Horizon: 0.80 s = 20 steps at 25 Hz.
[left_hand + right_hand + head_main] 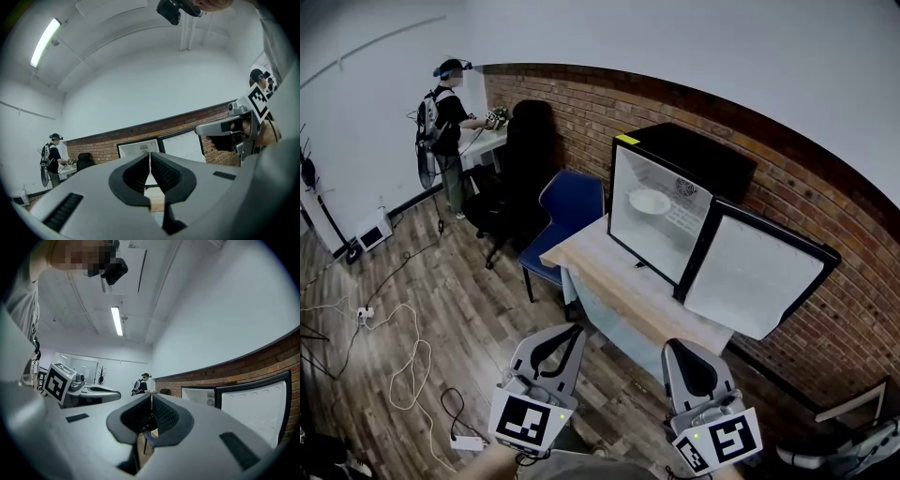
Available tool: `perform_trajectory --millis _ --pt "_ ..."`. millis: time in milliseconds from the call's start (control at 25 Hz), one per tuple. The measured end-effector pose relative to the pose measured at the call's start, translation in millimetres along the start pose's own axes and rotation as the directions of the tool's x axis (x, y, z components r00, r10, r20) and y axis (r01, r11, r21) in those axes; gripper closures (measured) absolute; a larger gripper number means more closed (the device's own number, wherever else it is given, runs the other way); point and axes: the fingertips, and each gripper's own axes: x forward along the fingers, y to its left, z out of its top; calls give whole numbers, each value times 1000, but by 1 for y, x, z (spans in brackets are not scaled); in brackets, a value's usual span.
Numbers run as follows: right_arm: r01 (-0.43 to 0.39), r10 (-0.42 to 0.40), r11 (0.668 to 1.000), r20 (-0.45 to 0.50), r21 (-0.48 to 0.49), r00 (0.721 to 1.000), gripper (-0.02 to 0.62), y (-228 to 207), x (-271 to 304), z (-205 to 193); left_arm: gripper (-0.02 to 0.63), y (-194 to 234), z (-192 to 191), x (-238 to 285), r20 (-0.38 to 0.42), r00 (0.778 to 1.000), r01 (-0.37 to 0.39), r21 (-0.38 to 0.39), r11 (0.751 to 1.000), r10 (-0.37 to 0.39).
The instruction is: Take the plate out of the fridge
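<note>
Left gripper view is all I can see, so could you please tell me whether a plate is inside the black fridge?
Observer: Yes, the head view shows a round white plate on a shelf inside the open black fridge.
Operator: Thanks. Is anything beside the table?
Observer: A blue chair stands at the left end of the light wooden table.
Operator: And the right gripper?
Observer: The right gripper view shows its fingers together, with nothing between them.

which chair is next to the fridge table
The blue chair at the wooden table's left end; the black chair stands farther back along the brick wall.
</note>
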Motion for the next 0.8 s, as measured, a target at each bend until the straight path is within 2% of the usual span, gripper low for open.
perform_trajectory --millis 320,800 --pt "-13 13 1000 12 9 1000 563 -5 6 -7 583 -2 -4 5 -1 1000 -9 9 1000 9" --pt "-5 5 1000 3 5 1000 563 -23 42 -20 583 16 -16 38 1 1000 11 13 1000 -11"
